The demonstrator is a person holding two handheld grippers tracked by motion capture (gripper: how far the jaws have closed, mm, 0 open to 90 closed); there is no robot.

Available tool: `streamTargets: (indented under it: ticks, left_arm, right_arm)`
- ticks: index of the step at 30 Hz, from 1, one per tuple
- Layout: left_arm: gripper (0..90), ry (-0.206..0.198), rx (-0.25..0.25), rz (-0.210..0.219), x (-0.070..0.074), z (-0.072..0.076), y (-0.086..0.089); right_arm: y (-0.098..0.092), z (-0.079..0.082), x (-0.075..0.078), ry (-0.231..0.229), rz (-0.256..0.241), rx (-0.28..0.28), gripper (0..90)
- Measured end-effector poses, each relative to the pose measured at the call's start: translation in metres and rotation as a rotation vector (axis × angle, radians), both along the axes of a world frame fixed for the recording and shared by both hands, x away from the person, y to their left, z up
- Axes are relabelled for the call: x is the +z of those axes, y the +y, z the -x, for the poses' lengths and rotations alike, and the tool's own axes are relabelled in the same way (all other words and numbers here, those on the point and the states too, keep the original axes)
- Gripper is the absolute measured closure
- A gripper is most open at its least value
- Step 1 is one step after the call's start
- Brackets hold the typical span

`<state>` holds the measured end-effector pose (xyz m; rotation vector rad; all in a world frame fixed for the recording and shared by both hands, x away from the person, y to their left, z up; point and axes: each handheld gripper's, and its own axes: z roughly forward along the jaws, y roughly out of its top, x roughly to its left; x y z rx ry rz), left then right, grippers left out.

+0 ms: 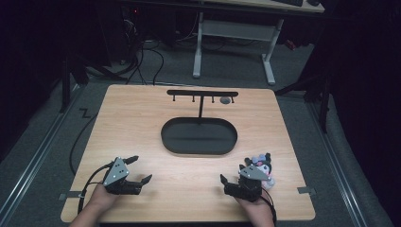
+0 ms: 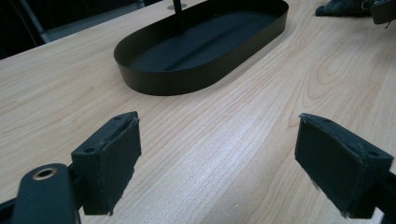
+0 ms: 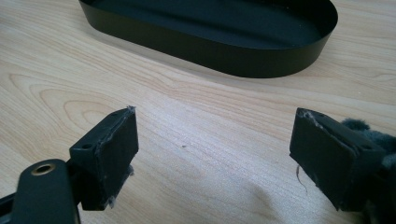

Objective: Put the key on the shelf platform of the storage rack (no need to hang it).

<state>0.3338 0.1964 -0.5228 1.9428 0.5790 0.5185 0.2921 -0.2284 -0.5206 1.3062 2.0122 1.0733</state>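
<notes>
A black oval tray (image 1: 166,142) lies in the middle of the wooden table (image 1: 132,118), with a black T-shaped hook stand (image 1: 202,93) rising from its far side. A small plush toy (image 1: 263,166), black with pink and white, sits near the front right. My right gripper (image 1: 232,172) is open just left of the toy, its right jaw close beside it. In the right gripper view the open gripper (image 3: 215,149) faces the tray (image 3: 210,56), with dark plush fuzz (image 3: 369,130) behind the right jaw. My left gripper (image 1: 142,169) is open at the front left, holding nothing. It (image 2: 215,154) points toward the tray (image 2: 187,77).
A small grey round thing (image 1: 225,100) hangs under the right end of the stand's bar. Beyond the table stands a white-legged desk (image 1: 231,33), and cables (image 1: 142,61) run over the grey floor. The table's front edge lies just below both hands.
</notes>
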Motion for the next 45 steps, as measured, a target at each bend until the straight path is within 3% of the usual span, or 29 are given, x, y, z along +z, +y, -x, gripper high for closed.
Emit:
streamTargets:
  ticks: [29, 45]
  left_arm:
    - [15.4, 0.003, 0.002, 0.001, 0.0001, -0.0003, 0.0004]
    - [15.4, 0.001, -0.001, 0.001, 0.0, 0.0003, 0.0003]
  right_arm:
    - [-0.0002, -0.001, -0.0021, 0.024, -0.005, -0.002, 15.5]
    - [0.0072, -0.0017, -0.0002, 0.089, 0.052, 0.008, 15.5]
